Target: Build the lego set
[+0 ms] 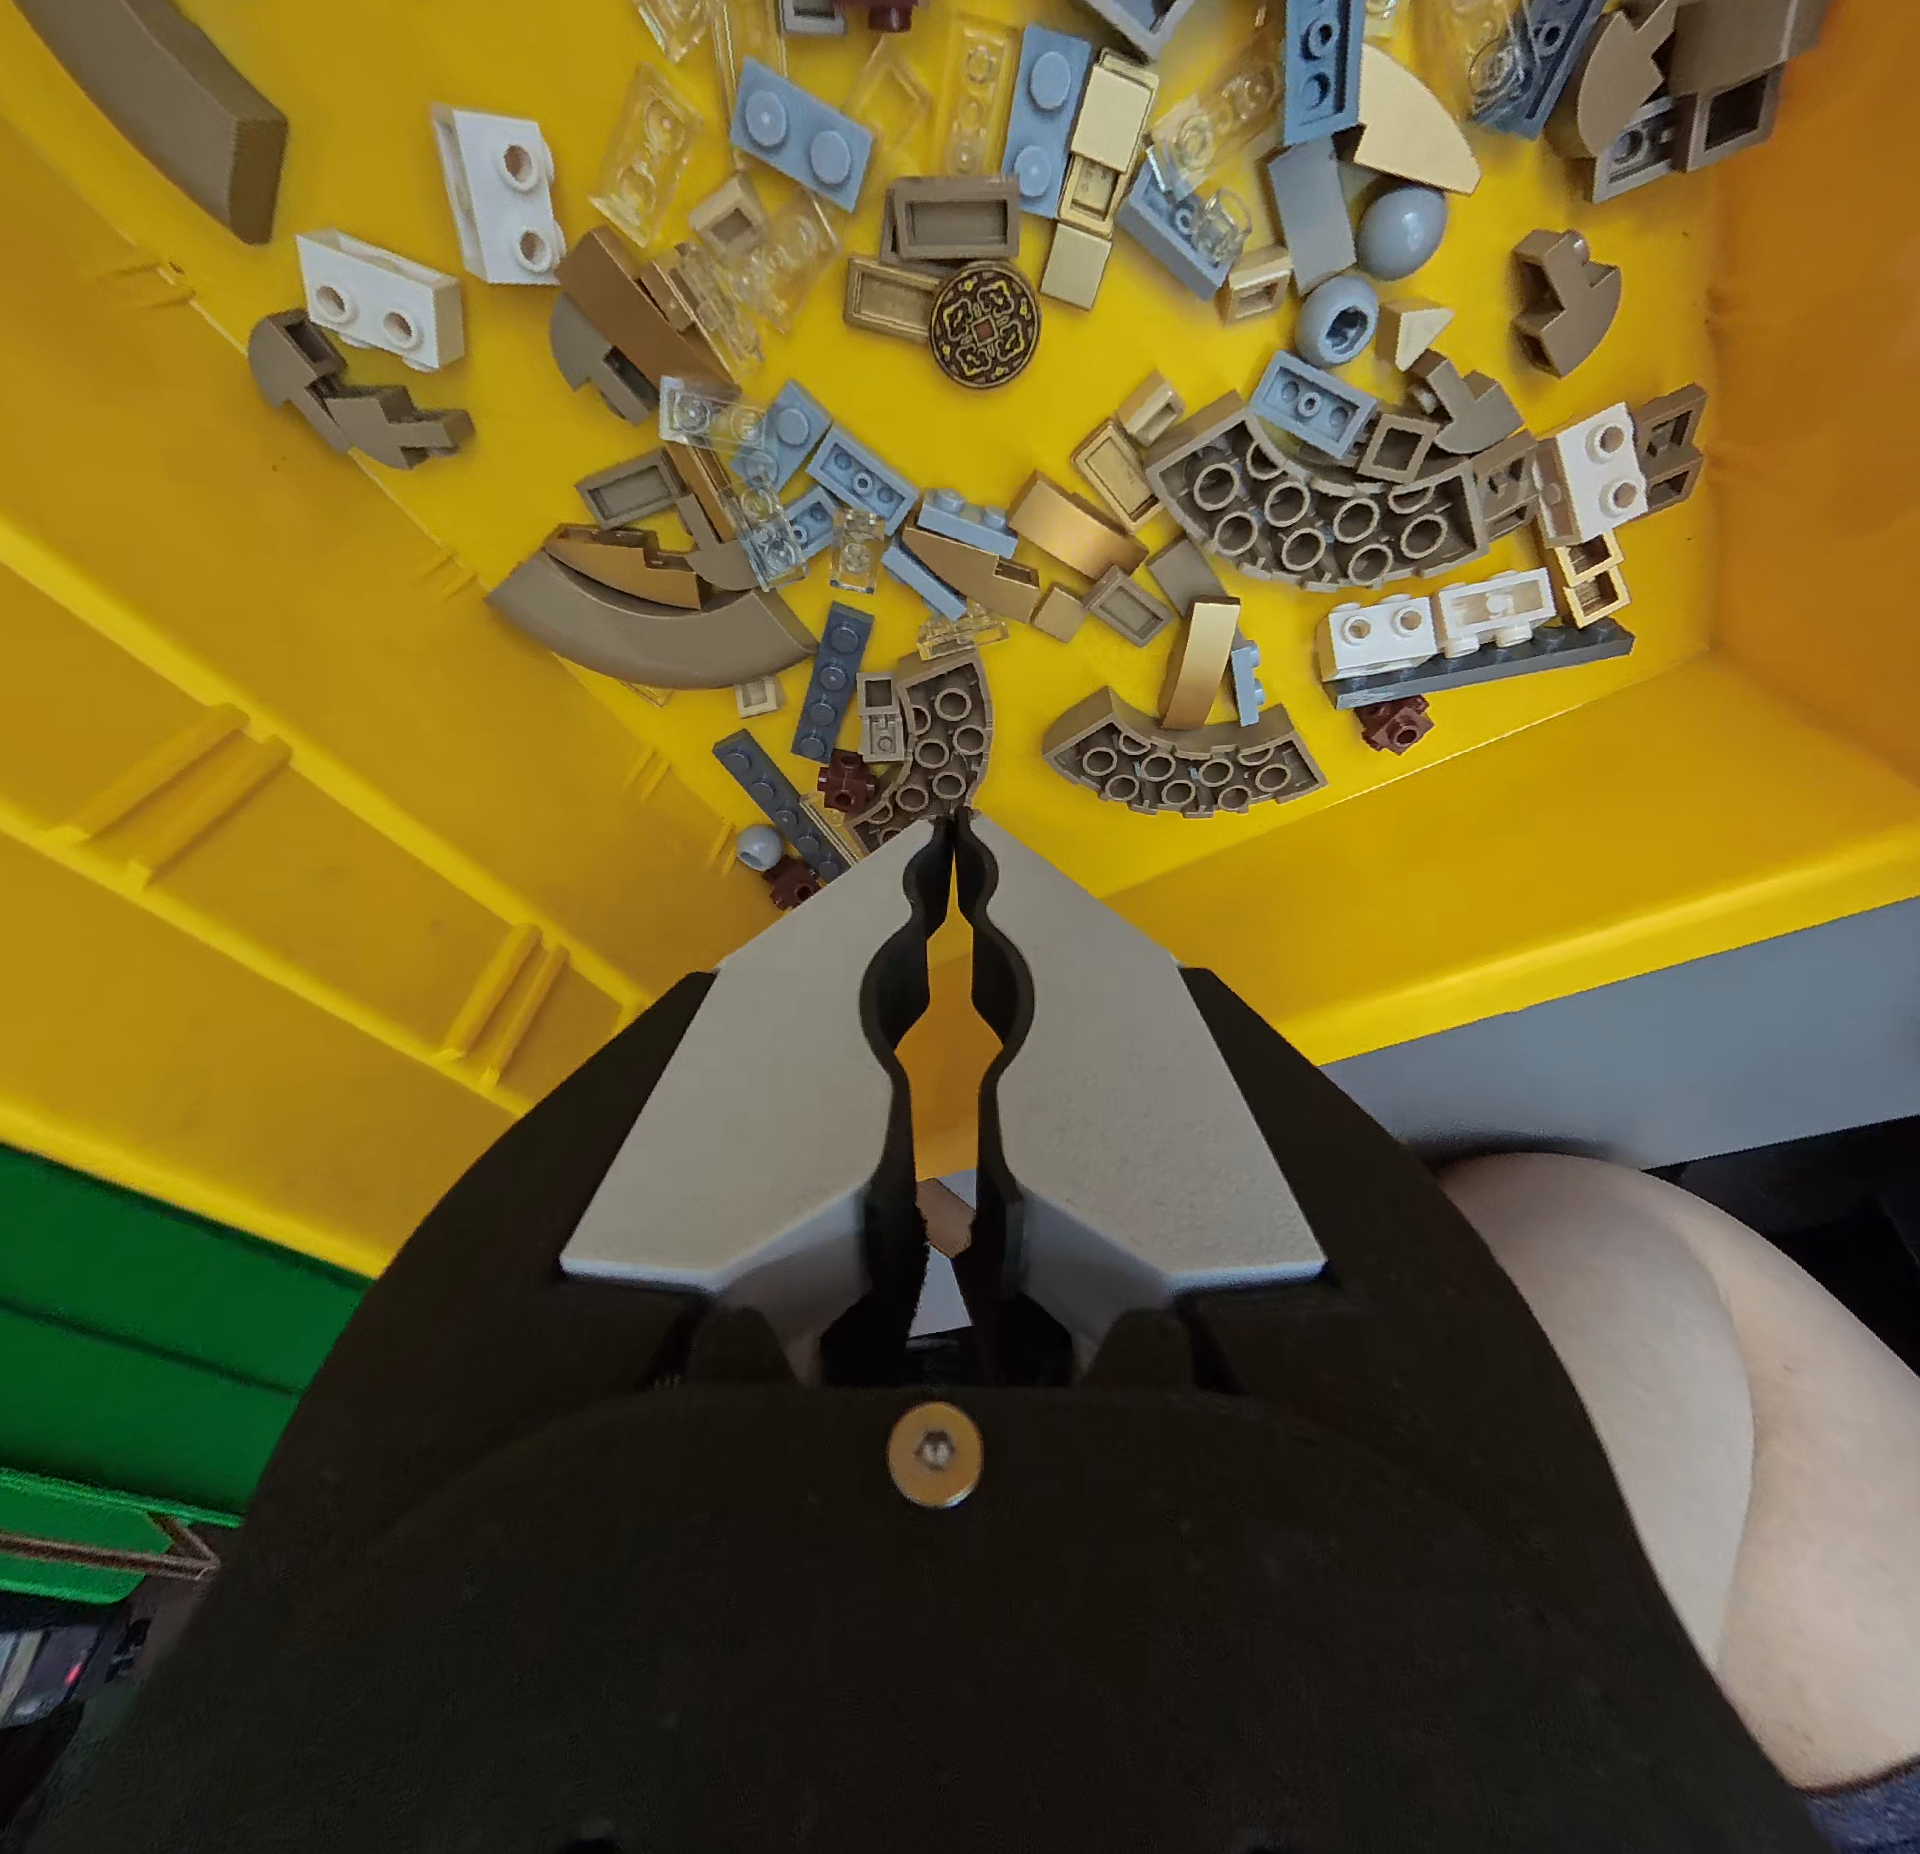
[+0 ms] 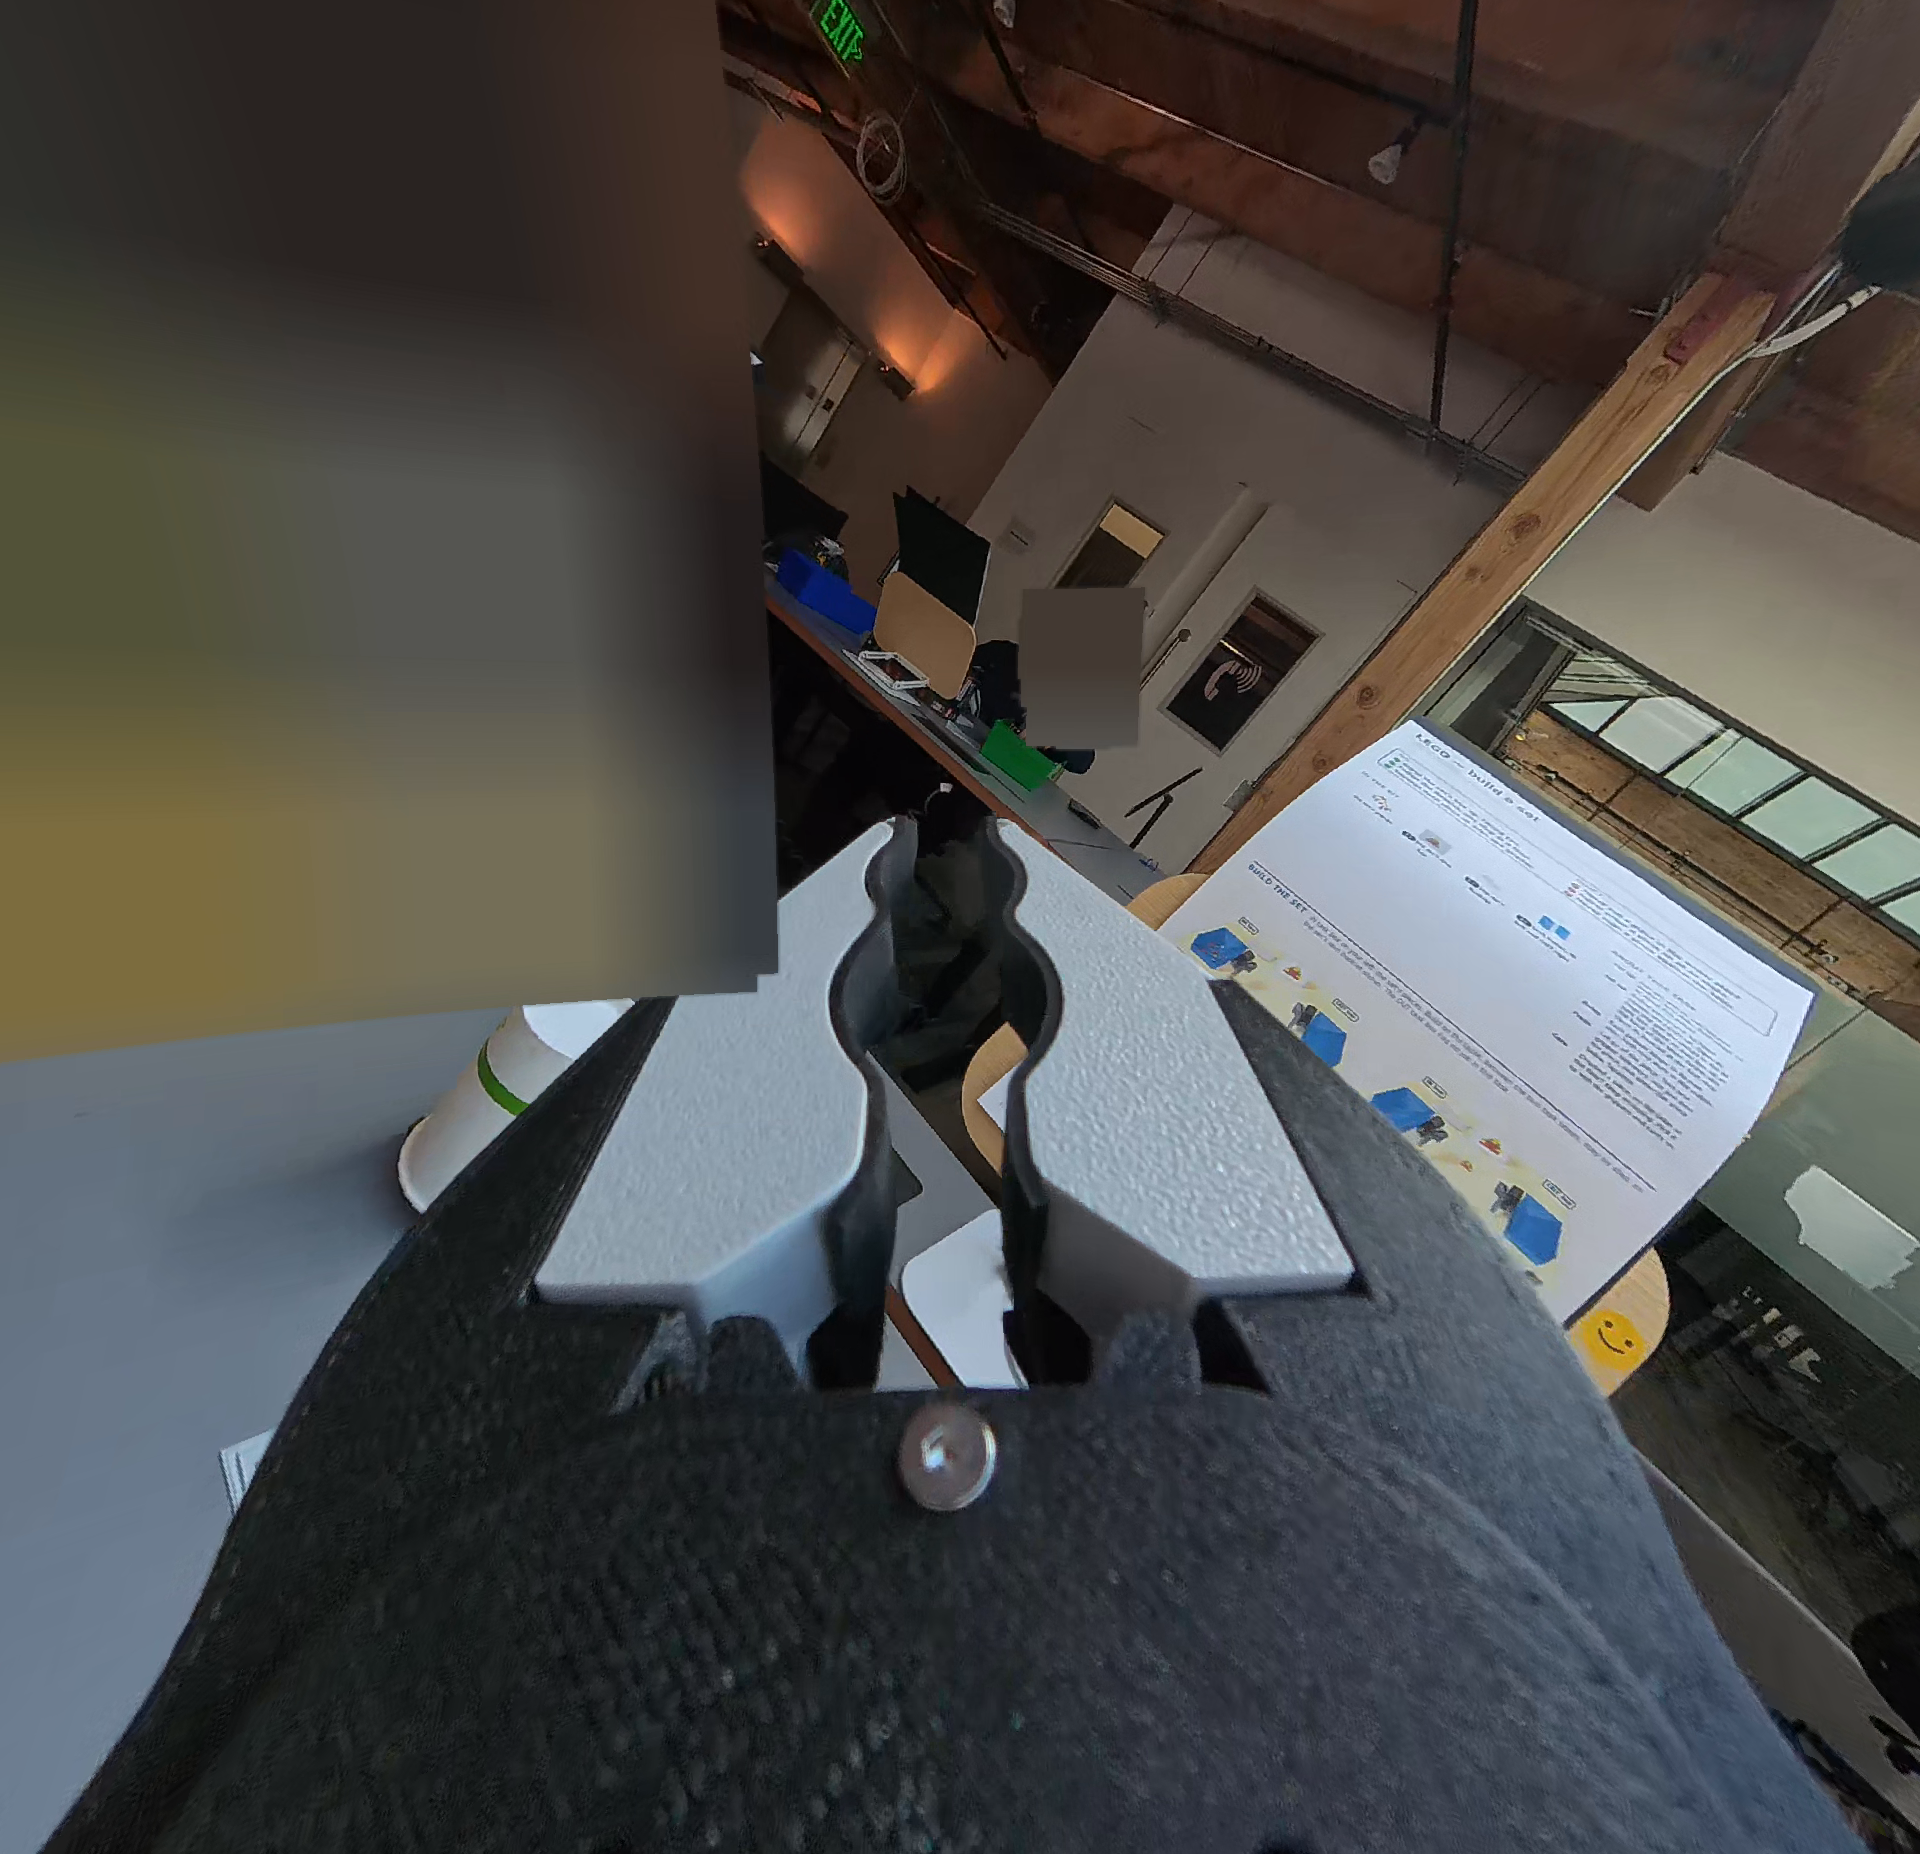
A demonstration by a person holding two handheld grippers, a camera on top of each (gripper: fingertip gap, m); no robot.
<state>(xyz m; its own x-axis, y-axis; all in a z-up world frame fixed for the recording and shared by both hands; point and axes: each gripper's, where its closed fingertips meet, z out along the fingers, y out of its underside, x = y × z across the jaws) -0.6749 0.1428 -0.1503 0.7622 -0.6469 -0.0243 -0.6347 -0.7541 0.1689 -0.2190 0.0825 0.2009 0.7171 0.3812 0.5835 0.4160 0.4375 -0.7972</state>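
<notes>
— Where's the left gripper (image 1: 955, 817) at?

— Down in the yellow bin (image 1: 312, 744), over the loose Lego pieces. Its fingers are pressed together at the tips, right at the near end of a dark tan curved plate (image 1: 930, 750) lying studs-down. From here I can't tell whether the tips actually pinch its edge or just touch it.

— What else is in that bin?

— A whole scatter. A round printed tile (image 1: 985, 325) with a dark gold pattern sits near the middle. Two more tan curved plates lie to the right, a larger one (image 1: 1314, 511) and another (image 1: 1179, 765) closer to the bin's near wall. White bricks with two holes (image 1: 379, 298) are off to the left, a long tan arch (image 1: 649, 625) just left of the gripper's line, and clear plates, grey-blue plates and small reddish-brown bits all around.

— And the right gripper (image 2: 948, 848)?

— Raised, well away from the bin, pointing out across the room toward the ceiling beams. Its fingers stand apart with nothing between them. A white paper cup (image 2: 488, 1098) with a green band sits on the grey table (image 2: 156, 1285) to its left, and a printed instruction sheet (image 2: 1507, 1004) is propped up on its right.

— The bin itself?

— It rests on the grey table, with a green bin (image 1: 125, 1305) beside it.
</notes>
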